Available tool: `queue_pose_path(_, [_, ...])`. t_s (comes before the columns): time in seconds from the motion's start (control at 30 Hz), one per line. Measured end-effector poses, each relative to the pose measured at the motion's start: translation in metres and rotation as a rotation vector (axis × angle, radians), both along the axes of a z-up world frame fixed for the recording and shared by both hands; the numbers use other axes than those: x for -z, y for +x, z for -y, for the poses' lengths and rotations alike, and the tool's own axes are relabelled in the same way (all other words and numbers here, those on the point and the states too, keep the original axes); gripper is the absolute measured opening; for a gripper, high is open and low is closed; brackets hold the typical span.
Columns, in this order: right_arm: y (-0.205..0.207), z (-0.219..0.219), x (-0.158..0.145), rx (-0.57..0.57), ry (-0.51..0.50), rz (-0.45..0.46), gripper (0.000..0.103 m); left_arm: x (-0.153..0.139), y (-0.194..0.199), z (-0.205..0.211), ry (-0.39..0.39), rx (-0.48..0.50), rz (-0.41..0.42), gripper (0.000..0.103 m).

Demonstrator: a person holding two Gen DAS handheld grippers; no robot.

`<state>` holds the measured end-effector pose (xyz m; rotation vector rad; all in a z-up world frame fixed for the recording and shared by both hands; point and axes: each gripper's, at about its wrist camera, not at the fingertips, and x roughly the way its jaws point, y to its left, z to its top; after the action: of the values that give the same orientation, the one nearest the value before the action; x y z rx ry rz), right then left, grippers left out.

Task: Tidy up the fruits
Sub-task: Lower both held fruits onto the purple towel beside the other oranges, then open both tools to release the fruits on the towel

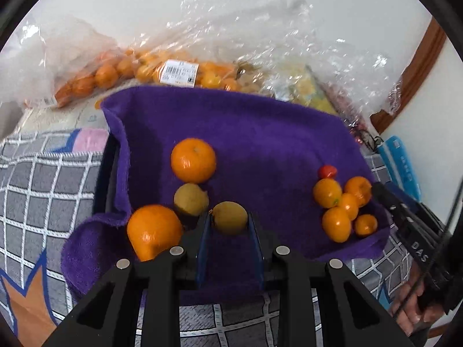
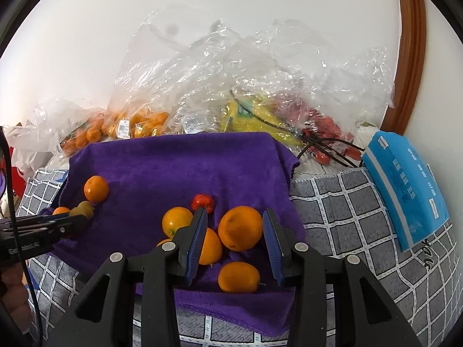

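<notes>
I am gripping a yellow-green fruit (image 1: 230, 217) in my left gripper (image 1: 230, 225) on the purple towel (image 1: 260, 144); my right gripper (image 2: 235, 217) is hanging partly open, empty, above the towel's orange cluster (image 2: 240, 228).

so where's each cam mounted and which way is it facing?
Left wrist: on the left claw, angled down at the purple towel; pads shut on a yellow-green fruit; right claw and a hand at its right edge.
Right wrist: on the right claw, angled down at the small oranges; left claw at its left edge.
Shared: towel, fruit, bagged produce, white wall.
</notes>
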<state>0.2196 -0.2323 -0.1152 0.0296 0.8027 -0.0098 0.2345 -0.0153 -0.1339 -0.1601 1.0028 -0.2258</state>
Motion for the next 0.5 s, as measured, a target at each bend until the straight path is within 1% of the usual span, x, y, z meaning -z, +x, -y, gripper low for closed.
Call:
queue_pose_path(0.07, [-0.001, -0.001, 0.000, -0.002, -0.013, 0.002, 0.040, 0.006, 0.001, 0.000, 0.009, 0.000, -0.021, 0.025])
queue_pose_path(0.23, [-0.002, -0.001, 0.002, 0.001, -0.010, -0.013, 0.040, 0.008, -0.001, 0.004, 0.033, 0.009, -0.028, 0.025])
queue_pose_path(0.4, [-0.009, -0.002, -0.005, 0.009, -0.012, -0.016, 0.040, 0.015, -0.001, 0.004, 0.036, 0.007, -0.076, 0.025])
queue_pose_path(0.43, [-0.013, -0.002, -0.008, 0.010, -0.014, -0.018, 0.041, 0.015, -0.002, 0.004, 0.037, 0.007, -0.074, 0.026])
queue_pose_path(0.47, [-0.014, -0.003, -0.010, 0.010, -0.013, -0.020, 0.043, 0.013, -0.005, 0.003, 0.039, 0.005, -0.073, 0.031])
queue_pose_path(0.5, [-0.017, -0.003, -0.012, 0.011, -0.013, -0.025, 0.045, 0.012, -0.007, 0.002, 0.035, 0.007, -0.071, 0.033])
